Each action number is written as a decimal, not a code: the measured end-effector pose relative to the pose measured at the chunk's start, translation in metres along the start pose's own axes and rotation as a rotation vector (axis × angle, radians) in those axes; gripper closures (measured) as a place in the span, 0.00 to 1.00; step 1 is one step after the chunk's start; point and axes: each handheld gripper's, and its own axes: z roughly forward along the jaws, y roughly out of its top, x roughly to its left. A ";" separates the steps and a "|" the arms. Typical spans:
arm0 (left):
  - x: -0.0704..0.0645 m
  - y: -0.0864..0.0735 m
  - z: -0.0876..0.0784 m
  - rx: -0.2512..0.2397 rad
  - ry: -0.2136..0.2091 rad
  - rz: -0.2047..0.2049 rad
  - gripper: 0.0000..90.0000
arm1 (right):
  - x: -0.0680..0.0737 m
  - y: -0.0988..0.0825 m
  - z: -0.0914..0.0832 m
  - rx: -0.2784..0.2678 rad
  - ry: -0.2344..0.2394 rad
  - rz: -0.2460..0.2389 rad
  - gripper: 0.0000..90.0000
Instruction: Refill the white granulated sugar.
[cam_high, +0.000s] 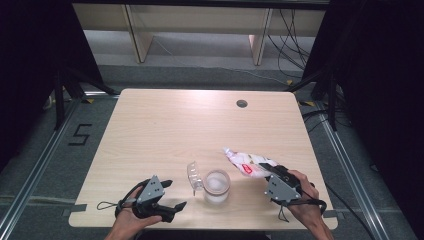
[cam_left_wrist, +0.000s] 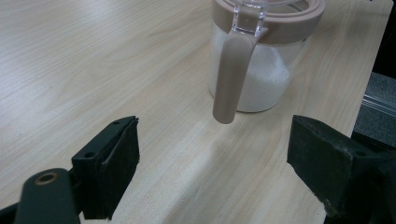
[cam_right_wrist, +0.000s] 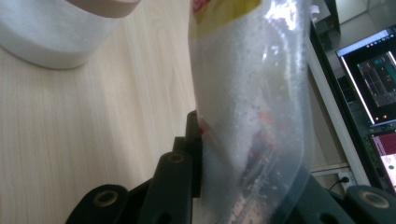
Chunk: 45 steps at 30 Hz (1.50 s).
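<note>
Jar (cam_high: 217, 186), white powder inside, lid (cam_high: 193, 176) hinged open: near worktop's (cam_high: 165, 130) front edge, centre | plastic bag (cam_high: 248, 164): front right, pinched by right gripper (cam_high: 272, 175), tip toward jar | left gripper (cam_high: 172, 195): front-left corner, jaws spread, empty, facing jar handle (cam_left_wrist: 232, 74)

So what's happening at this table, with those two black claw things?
A person holds a gripper in each hand. The right gripper has its jaws clamped on a clear plastic bag of white granules, lying on the table beside a jar that already holds some white powder. The jar's lid is flipped open. The left gripper waits with open jaws facing the jar's handle.
</note>
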 end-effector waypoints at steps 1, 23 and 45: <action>0.001 0.000 -0.001 0.014 0.012 0.014 0.18 | -0.003 -0.001 0.002 -0.010 0.013 -0.015 0.87; 0.001 0.000 0.000 0.009 0.009 0.004 0.18 | -0.020 -0.030 0.033 -0.146 0.028 0.353 0.88; 0.002 0.000 0.000 -0.003 -0.001 0.029 0.18 | -0.026 -0.056 0.053 -0.228 0.053 0.557 0.88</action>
